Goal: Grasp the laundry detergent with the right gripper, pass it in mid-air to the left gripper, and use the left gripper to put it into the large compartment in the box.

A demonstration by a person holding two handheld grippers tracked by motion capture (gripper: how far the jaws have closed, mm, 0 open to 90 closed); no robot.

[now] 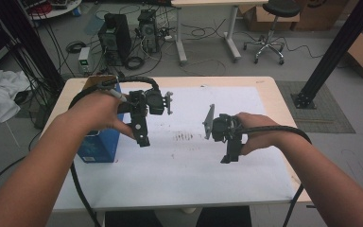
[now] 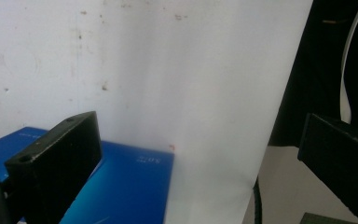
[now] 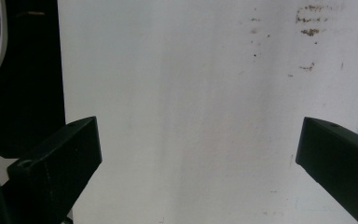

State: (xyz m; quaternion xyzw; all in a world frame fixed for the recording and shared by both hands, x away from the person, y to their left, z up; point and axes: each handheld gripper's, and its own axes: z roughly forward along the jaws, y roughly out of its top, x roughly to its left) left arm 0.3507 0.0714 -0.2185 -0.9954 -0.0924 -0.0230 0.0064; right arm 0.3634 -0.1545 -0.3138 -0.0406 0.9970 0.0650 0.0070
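Note:
Both grippers hang over a white sheet (image 1: 189, 156) that covers the wooden table (image 1: 264, 82). My left gripper (image 1: 143, 141) points down beside a blue box (image 1: 99, 144) at the table's left edge; its jaws stand wide apart with nothing between them. In the left gripper view the blue box (image 2: 130, 186) lies under the gripper (image 2: 198, 154), low and left, with the white sheet (image 2: 168, 70) past it. My right gripper (image 1: 230, 158) is held right of centre, also open and empty. Its own view has the gripper (image 3: 198, 149) over bare, stained sheet (image 3: 191, 93).
The blue box has an open cardboard top (image 1: 97, 81) at the far left corner. Brown smudges (image 1: 184, 137) mark the sheet's middle. Beyond the table stand computer towers (image 1: 116, 35), cables, a stool (image 1: 272, 28) and a black post (image 1: 331, 52) at right.

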